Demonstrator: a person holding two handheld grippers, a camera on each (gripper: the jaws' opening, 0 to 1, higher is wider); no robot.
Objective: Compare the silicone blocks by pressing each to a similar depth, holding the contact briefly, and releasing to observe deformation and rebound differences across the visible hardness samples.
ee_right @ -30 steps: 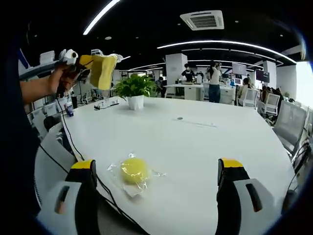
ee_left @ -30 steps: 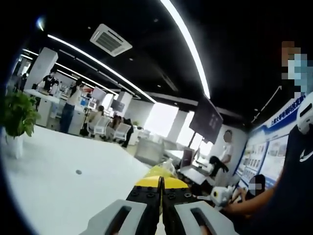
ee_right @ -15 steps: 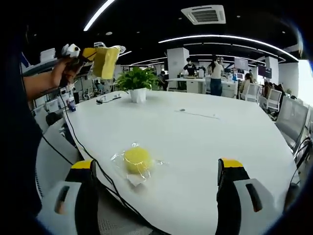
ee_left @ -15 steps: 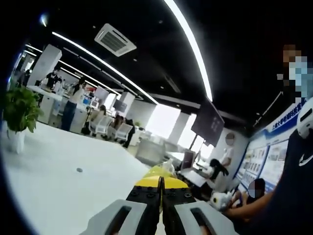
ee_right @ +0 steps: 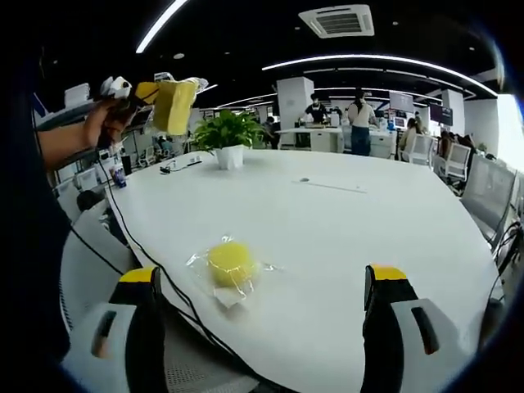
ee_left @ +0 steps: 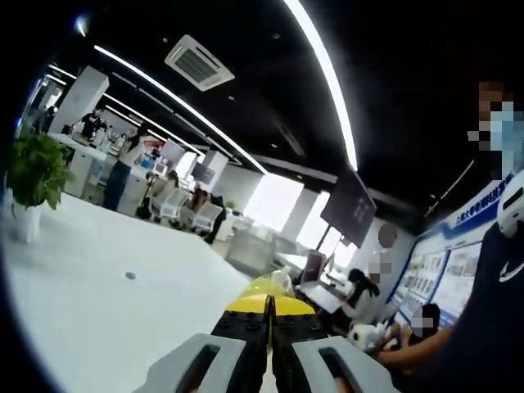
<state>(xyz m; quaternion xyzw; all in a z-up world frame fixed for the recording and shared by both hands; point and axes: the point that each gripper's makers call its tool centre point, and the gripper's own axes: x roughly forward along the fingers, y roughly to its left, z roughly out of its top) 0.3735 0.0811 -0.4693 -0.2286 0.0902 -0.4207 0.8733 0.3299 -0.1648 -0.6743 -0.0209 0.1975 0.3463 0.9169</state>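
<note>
Jaws of the right gripper (ee_right: 262,327) stand wide apart at the bottom of the right gripper view, with yellow tips, and they hold nothing. Between them, near the close edge of the white counter (ee_right: 344,237), lies a round yellow silicone block (ee_right: 229,264) inside a clear plastic wrap. It rests flat on the counter and touches neither jaw. A black cable (ee_right: 139,246) runs along the near left edge of the counter, just beside the wrapped block.

At the far left of the same view the left gripper (ee_right: 160,102) is lifted high above the counter, held by a hand (ee_right: 102,127). Its jaws are closed on a flat yellow silicone piece (ee_right: 172,106) in a clear wrap, which hangs down from the tips.

In the left gripper view the jaws of the left gripper (ee_left: 268,315) are pressed together, and a thin yellow edge of the held piece (ee_left: 266,288) shows beyond the tips. This view looks up toward the dark ceiling with long light strips (ee_left: 323,78).

A potted plant (ee_right: 228,139) in a white pot stands on the far left part of the counter, well apart from the round block. Behind the counter, some people stand at desks (ee_right: 327,139) in the office.
</note>
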